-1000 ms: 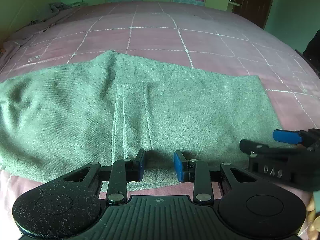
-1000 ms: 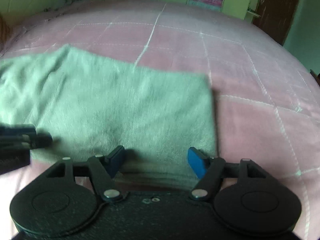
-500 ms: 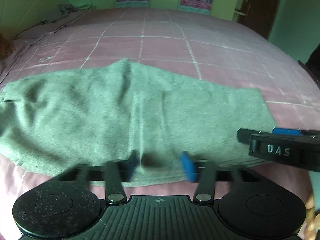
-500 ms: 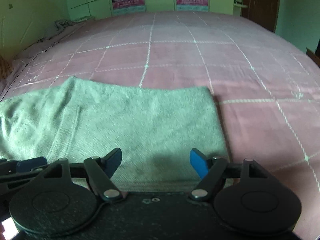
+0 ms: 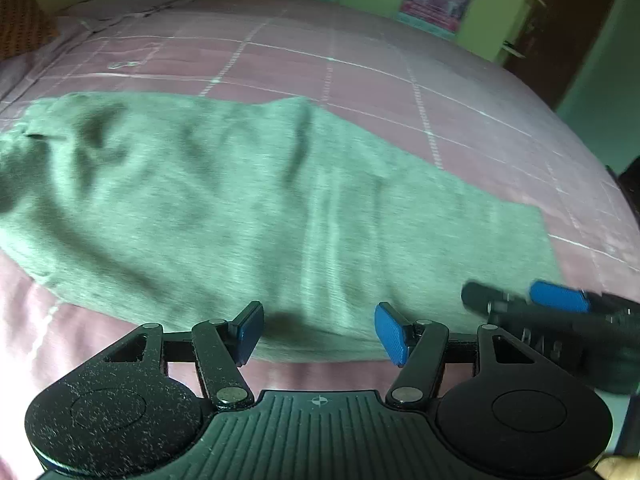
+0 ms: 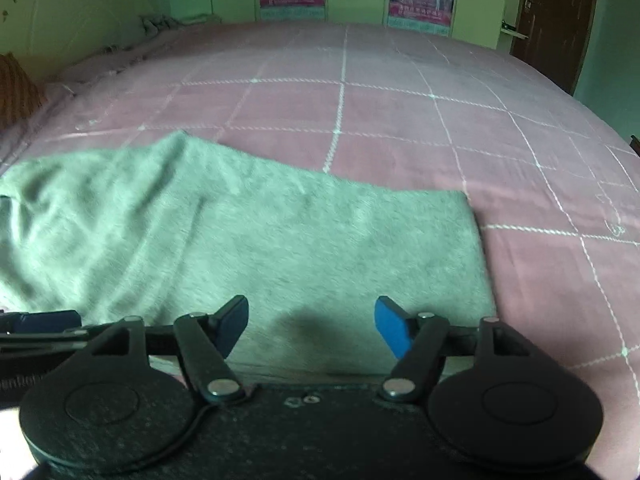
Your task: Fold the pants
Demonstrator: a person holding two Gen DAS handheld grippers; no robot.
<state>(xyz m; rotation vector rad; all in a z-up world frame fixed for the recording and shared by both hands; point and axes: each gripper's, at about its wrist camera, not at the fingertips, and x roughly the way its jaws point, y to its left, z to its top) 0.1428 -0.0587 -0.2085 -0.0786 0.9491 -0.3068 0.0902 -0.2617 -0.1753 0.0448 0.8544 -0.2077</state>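
On the pink bed (image 6: 400, 120) lie the green pants (image 5: 240, 208), spread flat. Left gripper (image 5: 318, 332) and right gripper (image 6: 310, 322) both hang open over the near edge, holding nothing. Letters "DAS" show on the right gripper's side.

left wrist: close, angled down over pants (image 5: 280, 208); right wrist: same, from their right | shared: pants, bed (image 6: 360, 120)

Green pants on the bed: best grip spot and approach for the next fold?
Judging by shape: pinch the pants at the square right-end edge, one corner per gripper, coming from the near side. That edge lies flat and straight on the bedspread; the left end is rumpled.
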